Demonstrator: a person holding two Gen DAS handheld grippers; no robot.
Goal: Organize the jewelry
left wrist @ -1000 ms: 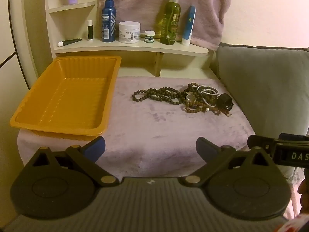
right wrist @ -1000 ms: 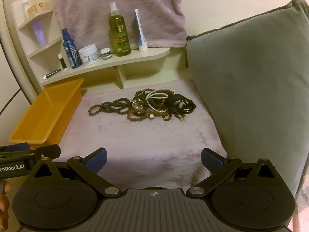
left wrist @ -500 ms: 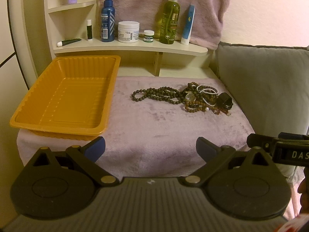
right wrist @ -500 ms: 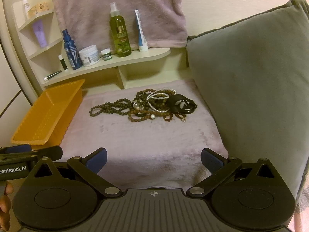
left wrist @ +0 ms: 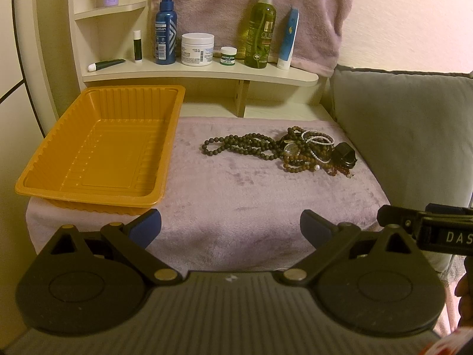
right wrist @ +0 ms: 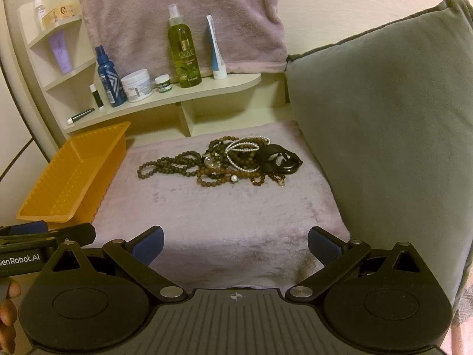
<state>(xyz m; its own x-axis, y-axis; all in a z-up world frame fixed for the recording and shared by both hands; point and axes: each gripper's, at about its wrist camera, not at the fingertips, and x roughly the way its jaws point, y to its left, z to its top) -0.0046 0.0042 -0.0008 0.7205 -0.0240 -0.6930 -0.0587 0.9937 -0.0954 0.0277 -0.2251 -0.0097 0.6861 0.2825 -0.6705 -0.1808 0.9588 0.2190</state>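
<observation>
Jewelry pile [right wrist: 233,159] heaped on mauve cloth [right wrist: 224,222], toward rt side near grey cushion [right wrist: 384,136]: dark bead strands, white pearl loops, black ring-shaped piece at rt edge, possibly a clip, hard to tell. One dark strand trailing left off the heap. Orange tray [left wrist: 100,151] on cloth's left edge, w/ nothing inside, well apart from beads. Left gripper [left wrist: 230,227] low at near edge of cloth, jaws spread wide, gripping nothing. Right gripper [right wrist: 235,244] likewise splayed, nothing between pads, short of the pile. Bottles & jars lined up on shelf [left wrist: 201,74] behind.
</observation>
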